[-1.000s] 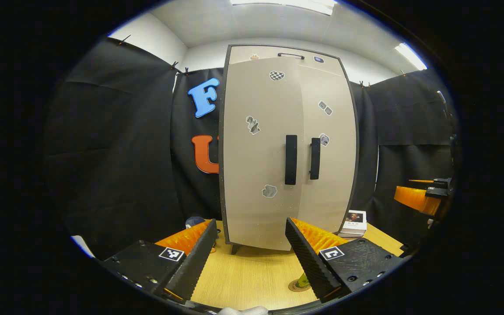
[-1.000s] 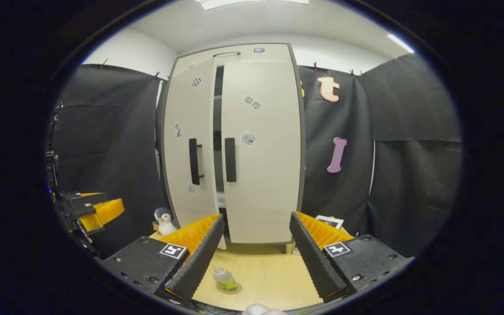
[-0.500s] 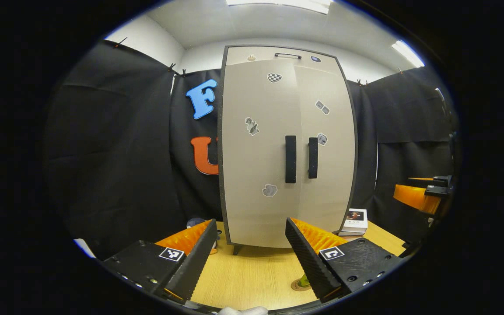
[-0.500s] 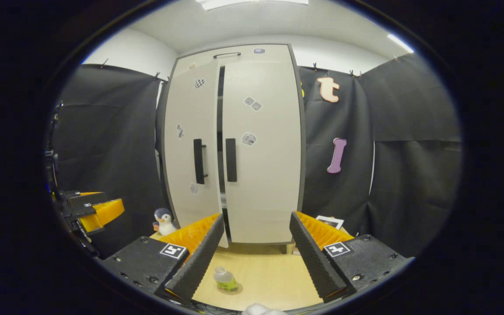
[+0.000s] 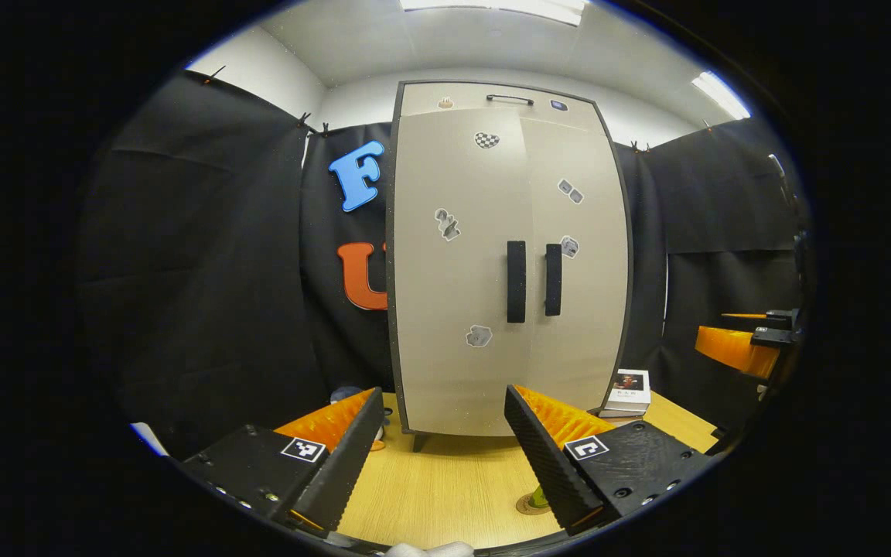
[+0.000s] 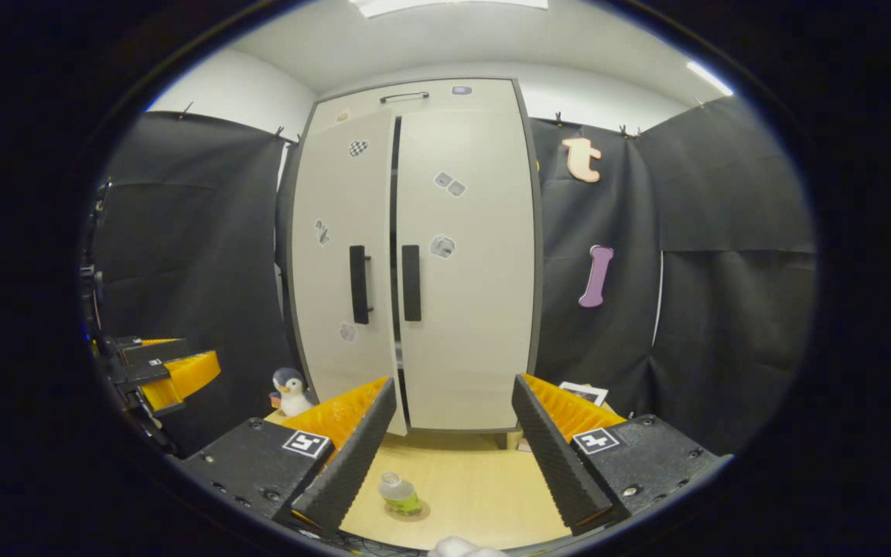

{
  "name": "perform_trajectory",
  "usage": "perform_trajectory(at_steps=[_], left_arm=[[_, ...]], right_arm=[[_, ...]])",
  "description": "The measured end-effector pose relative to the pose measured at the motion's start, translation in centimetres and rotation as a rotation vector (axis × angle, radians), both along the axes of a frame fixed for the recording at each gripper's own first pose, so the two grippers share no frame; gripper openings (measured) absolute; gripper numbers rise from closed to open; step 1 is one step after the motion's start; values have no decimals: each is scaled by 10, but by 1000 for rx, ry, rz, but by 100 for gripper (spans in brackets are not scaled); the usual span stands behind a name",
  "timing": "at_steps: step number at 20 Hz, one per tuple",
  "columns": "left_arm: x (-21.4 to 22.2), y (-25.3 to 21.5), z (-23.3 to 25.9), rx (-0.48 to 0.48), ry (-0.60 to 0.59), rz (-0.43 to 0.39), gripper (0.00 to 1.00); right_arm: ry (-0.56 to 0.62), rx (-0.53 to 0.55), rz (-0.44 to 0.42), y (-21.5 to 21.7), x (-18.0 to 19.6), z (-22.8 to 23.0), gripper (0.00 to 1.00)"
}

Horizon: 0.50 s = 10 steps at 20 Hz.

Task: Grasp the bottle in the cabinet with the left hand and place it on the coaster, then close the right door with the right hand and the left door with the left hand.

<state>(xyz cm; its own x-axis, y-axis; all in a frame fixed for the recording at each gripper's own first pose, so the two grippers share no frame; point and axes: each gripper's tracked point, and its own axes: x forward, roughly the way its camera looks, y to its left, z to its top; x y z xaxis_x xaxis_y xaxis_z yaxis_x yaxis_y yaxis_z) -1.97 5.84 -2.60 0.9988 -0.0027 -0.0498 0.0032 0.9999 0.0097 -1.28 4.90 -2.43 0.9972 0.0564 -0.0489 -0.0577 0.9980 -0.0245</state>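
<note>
Both the left gripper [image 5: 440, 449] and right gripper [image 6: 449, 445] are hanging released before the cabinet [image 6: 414, 255], while the bottle [image 6: 398, 493] is standing on its coaster [image 6: 407, 511] on the table [image 6: 469, 487].

One cabinet [image 6: 414, 255] with two doors, two black door handles, one bottle [image 6: 397, 493] on one coaster [image 6: 407, 510], one toy penguin [image 6: 289, 391], one small box [image 5: 627, 391], two grippers, one wooden table [image 6: 476, 487]
</note>
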Motion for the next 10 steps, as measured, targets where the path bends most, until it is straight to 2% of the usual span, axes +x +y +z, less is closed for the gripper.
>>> perform_trajectory(at_steps=[3,4,10], left_arm=[[1,2,0,-2,1,2,97],[0,3,-1,-2,2,0,96],[1,6,1,0,-2,-6,97]], right_arm=[[-3,-4,0,2,0,1,95],[-3,-4,0,3,-1,1,99],[-7,-12,1,8,-2,2,99]])
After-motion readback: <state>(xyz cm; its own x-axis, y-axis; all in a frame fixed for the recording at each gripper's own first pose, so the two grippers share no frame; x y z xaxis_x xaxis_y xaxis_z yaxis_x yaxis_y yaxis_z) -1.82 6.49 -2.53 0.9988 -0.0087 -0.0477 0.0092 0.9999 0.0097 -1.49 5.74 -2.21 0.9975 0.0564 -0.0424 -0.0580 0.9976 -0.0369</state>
